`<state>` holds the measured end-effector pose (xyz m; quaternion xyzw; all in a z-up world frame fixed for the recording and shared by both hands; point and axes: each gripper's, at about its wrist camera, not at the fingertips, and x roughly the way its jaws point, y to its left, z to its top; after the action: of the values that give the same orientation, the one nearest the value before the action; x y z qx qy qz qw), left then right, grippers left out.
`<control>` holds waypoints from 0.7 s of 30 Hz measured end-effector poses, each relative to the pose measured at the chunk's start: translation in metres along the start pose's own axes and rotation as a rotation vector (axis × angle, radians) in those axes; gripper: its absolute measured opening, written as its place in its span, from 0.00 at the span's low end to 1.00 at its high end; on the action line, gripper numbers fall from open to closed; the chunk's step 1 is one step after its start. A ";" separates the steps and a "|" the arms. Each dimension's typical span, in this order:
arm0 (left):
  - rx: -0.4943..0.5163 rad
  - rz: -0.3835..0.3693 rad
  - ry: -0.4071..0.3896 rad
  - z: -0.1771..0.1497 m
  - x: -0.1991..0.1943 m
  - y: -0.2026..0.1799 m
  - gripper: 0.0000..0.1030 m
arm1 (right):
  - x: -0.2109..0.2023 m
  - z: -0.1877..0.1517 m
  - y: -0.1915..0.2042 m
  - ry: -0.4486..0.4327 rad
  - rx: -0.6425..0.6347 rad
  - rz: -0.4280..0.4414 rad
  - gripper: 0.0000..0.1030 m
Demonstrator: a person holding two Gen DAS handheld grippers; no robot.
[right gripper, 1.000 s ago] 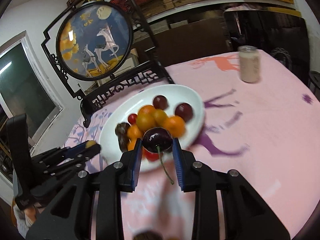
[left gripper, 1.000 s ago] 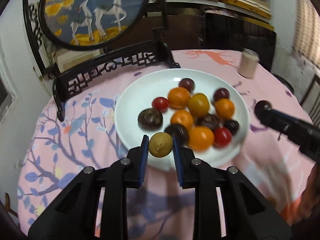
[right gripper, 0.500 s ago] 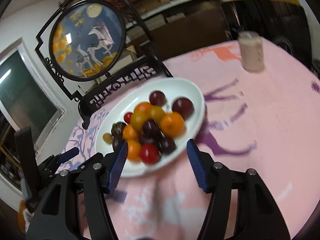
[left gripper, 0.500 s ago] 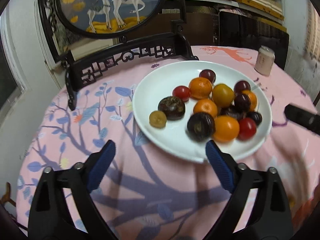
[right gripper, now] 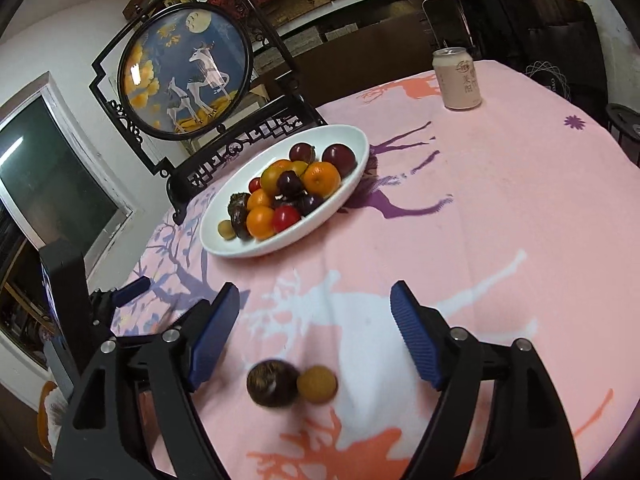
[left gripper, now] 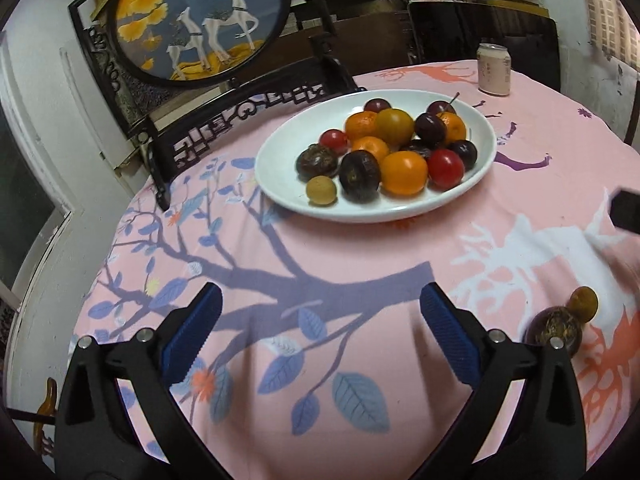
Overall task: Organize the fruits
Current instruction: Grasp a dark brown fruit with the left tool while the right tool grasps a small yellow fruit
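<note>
A white plate (left gripper: 280,178) holds several orange, red and dark fruits, with a small tan fruit (left gripper: 321,191) at its near edge and a dark cherry (left gripper: 430,127) on the pile. My left gripper (left gripper: 320,300) hangs over bare cloth short of the plate, jaws opening wide with nothing between them. My right gripper (right gripper: 316,292) also stands back from the plate (right gripper: 344,200), jaws opening. A dark fruit (right gripper: 272,384) and a tan fruit (right gripper: 317,384) lie on the cloth between its fingers, untouched. The left gripper (right gripper: 132,286) shows at the far left.
A pale drink can (left gripper: 495,70) stands at the far side of the pink tablecloth. A round deer screen on a black carved stand (left gripper: 200,20) rises just behind the plate. The two loose fruits (left gripper: 554,330) lie at the lower right in the left wrist view.
The left gripper let go of the small tan fruit onto the plate, and the right let go of the dark cherry onto the pile. Both opened and drew back from the plate.
</note>
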<state>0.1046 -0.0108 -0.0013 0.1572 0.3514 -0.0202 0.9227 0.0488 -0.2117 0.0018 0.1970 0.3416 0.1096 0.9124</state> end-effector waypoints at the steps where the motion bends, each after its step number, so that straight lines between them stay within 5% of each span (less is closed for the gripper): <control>1: -0.008 0.005 0.002 -0.001 -0.001 0.002 0.98 | -0.004 -0.007 0.001 0.003 -0.014 -0.004 0.76; 4: -0.050 0.007 0.021 -0.003 -0.002 0.012 0.98 | -0.009 -0.023 0.008 0.013 -0.069 -0.020 0.75; 10: -0.105 0.010 0.044 -0.006 0.000 0.025 0.98 | -0.004 -0.033 0.002 0.072 -0.041 0.036 0.49; 21: -0.076 0.010 0.038 -0.007 -0.002 0.019 0.98 | 0.015 -0.041 0.006 0.148 -0.070 -0.002 0.35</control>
<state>0.1014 0.0098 0.0002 0.1242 0.3686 0.0004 0.9213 0.0318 -0.1895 -0.0325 0.1560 0.4041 0.1348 0.8912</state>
